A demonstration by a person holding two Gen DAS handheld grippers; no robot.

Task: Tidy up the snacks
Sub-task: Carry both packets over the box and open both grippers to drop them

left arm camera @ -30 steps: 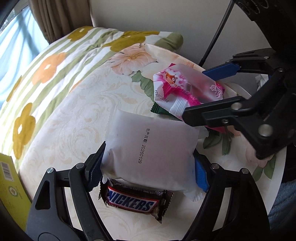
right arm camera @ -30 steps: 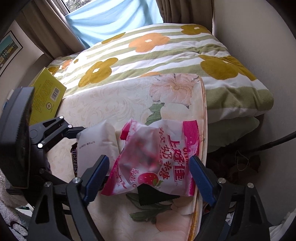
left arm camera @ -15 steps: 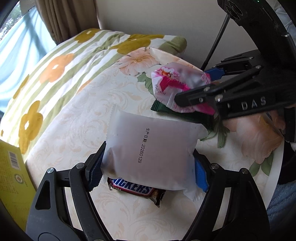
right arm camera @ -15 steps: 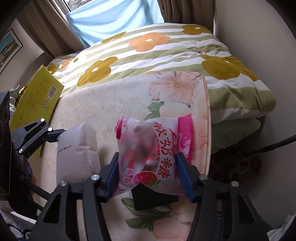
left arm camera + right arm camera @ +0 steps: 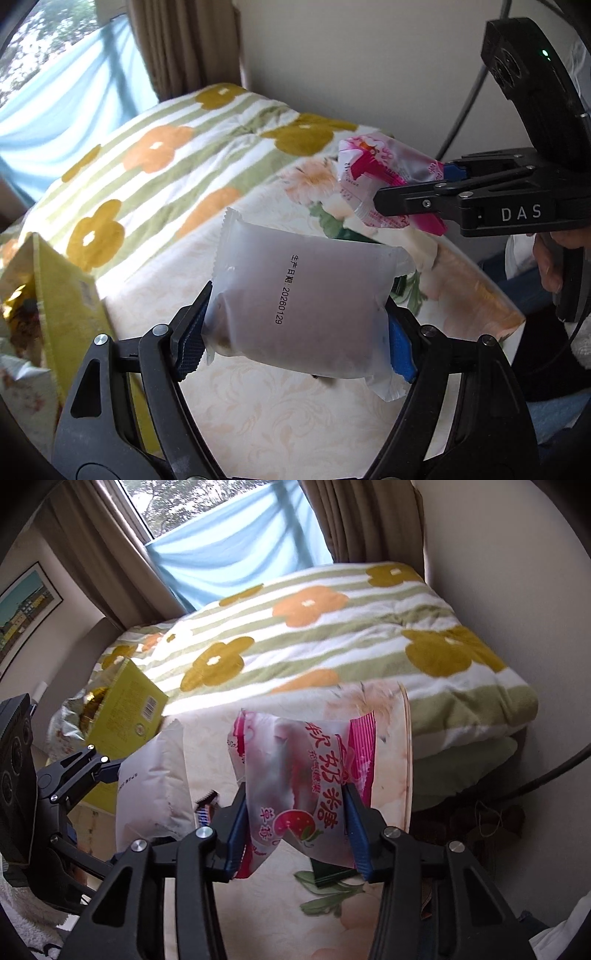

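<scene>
Two snack packets held above a floral tabletop, white packet clamped by left gripper, pink candy bag pinched in right gripper, chocolate bar and dark sachet below, yellow box at left, flowered blanket behind.

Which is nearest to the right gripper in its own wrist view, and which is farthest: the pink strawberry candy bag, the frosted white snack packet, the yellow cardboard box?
1. Pink strawberry candy bag: between the right gripper pads.
2. Frosted white snack packet: just left, in the left gripper.
3. Yellow cardboard box: far left, beyond the packet.
</scene>
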